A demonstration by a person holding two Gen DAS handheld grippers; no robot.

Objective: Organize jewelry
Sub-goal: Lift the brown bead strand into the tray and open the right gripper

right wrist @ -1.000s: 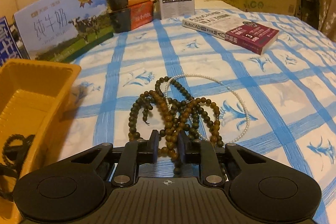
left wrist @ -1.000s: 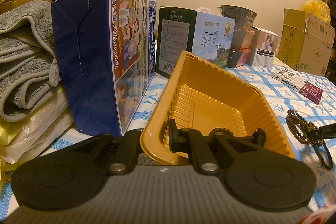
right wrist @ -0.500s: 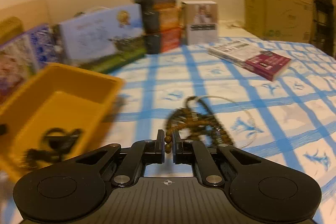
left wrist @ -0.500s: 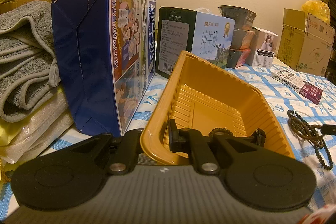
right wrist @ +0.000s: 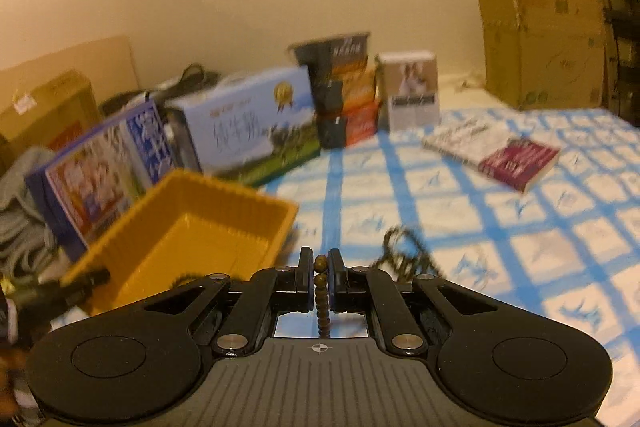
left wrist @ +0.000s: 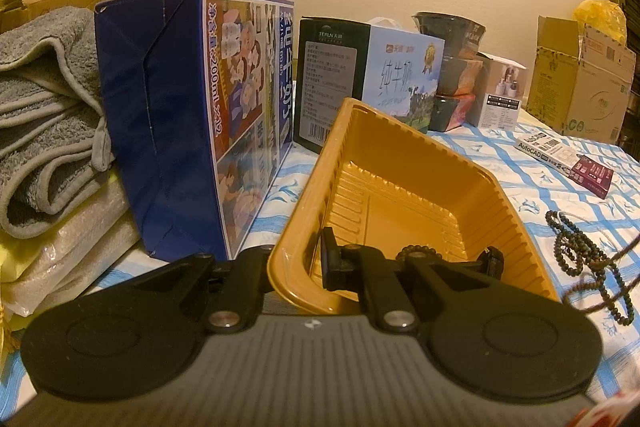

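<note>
Clamped in right gripper [right wrist: 320,263], bead strand [right wrist: 322,301] dangling right of yellow tray [left wrist: 404,163], left gripper [left wrist: 298,255] pinching its near rim.

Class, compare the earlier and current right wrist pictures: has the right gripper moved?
Yes. The right gripper, shut on the brown bead string, has risen and swung towards the yellow tray; the AutoCAD book now sits lower in view.

Brown bead strand [right wrist: 321,291] hanging, yellow tray [right wrist: 224,195] tilted
</note>
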